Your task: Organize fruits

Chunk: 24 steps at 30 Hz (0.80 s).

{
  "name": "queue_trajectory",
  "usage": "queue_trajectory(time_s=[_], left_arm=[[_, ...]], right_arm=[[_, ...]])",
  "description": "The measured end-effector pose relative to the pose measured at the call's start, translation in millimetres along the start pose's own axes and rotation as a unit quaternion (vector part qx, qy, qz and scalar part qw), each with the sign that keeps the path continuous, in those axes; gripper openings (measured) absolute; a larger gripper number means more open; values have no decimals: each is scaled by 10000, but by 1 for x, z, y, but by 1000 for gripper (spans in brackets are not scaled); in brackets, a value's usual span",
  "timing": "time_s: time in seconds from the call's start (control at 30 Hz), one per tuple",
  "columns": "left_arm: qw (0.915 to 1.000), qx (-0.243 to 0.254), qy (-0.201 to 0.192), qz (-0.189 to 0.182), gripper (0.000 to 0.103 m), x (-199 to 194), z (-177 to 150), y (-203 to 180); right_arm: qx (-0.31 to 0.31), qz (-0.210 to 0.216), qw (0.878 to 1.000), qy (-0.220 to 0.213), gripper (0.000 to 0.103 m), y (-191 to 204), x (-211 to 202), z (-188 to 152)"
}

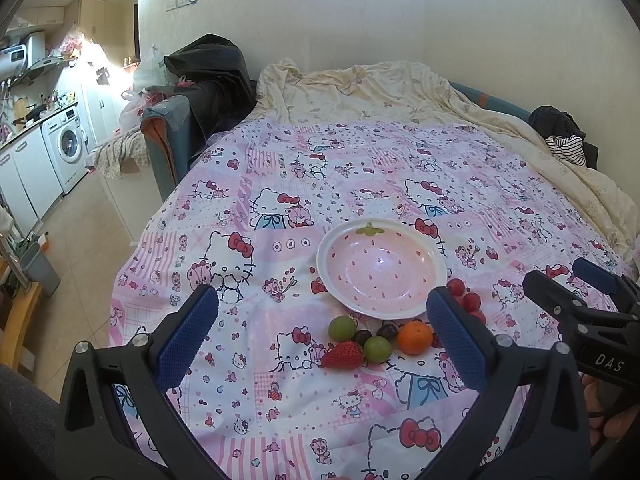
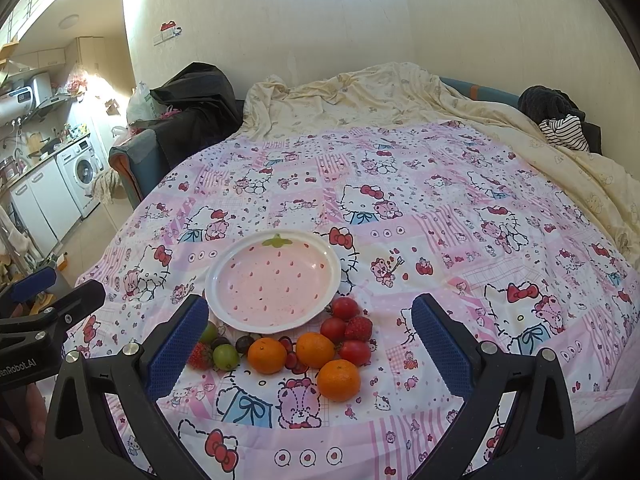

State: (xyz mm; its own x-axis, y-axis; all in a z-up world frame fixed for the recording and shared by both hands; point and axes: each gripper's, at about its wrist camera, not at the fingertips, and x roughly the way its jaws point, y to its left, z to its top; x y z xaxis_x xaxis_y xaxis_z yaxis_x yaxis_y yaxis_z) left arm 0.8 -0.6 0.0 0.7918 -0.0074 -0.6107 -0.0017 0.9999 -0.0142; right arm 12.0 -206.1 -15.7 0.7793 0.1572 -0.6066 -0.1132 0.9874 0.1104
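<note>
Both jaws stand wide apart and hold nothing: the left gripper and the right gripper hover above the near edge of a bed covered with a pink cartoon-cat sheet. Each gripper has blue textured pads on black arms.

On the sheet, towards its near edge, sits a pink strawberry-patterned plate with a white rim, with nothing in it. Just in front of the plate lies a loose cluster of fruit. From the right wrist view, three oranges lie nearest the edge, with red cherry tomatoes and a strawberry beside the plate's right side. To the left are green grapes, a dark grape and another strawberry, partly hidden behind the gripper's left finger.

A cream quilt is bunched at the far edge of the bed. A washing machine stands far left.
</note>
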Motion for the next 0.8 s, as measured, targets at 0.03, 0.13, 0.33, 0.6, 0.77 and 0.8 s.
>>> queue_trajectory(time_s=[0.03,0.13,0.33,0.6,0.77,0.8], left_arm=[[10000,-3,1,-4,103,0,0,0],[10000,4,-4,14,103,-1,0,0],[10000,0,-4,16,103,-1,-1,2],[10000,13,11,20,103,-1,-1,1],[10000,22,17,30,103,-1,0,1],[10000,18,15,36,103,-1,0,1]], right_arm=[[3,2,10000,-2,103,0,0,0],[1,-1,10000,0,103,0,0,0],[3,2,10000,-1,103,0,0,0],[0,13,10000,29,103,1,1,0],[5,12,10000,28,103,1,1,0],[8,11,10000,28,103,1,1,1]])
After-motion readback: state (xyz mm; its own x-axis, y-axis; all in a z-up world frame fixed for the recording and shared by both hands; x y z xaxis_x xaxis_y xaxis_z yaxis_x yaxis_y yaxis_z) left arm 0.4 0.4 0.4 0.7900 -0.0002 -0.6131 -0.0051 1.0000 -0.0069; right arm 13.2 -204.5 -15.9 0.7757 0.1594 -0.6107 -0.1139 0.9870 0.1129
